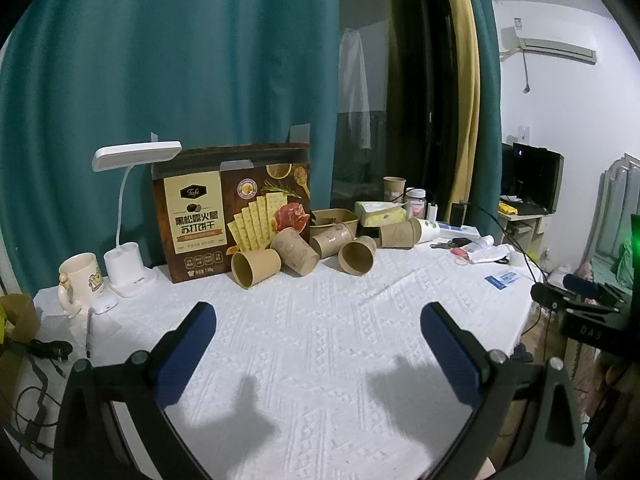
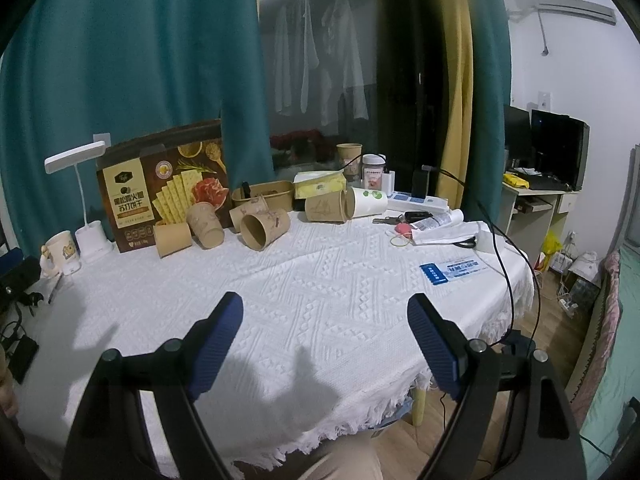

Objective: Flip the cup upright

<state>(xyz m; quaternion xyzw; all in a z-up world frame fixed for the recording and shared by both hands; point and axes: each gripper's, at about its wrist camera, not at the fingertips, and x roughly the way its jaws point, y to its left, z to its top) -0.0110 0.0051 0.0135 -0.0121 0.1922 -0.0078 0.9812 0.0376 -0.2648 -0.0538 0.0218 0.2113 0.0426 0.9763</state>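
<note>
We hold the left gripper (image 1: 318,322) and right gripper (image 2: 325,312) over the surface (image 1: 320,320), jaws wide and empty. The cups (image 1: 356,255) lie tipped at 12 o'clock, beside the box (image 1: 232,210).

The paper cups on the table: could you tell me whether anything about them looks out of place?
Yes. Several brown paper cups lie tipped on their sides in a loose jumble in front of the cracker box, and a white cup is toppled too. Nothing appears spilled.

A home bedroom is shown: a cloth-covered table (image 2: 320,280), teal curtains (image 1: 160,80), an air conditioner (image 1: 556,46), hung laundry (image 2: 304,60), a computer monitor (image 2: 558,148).
</note>
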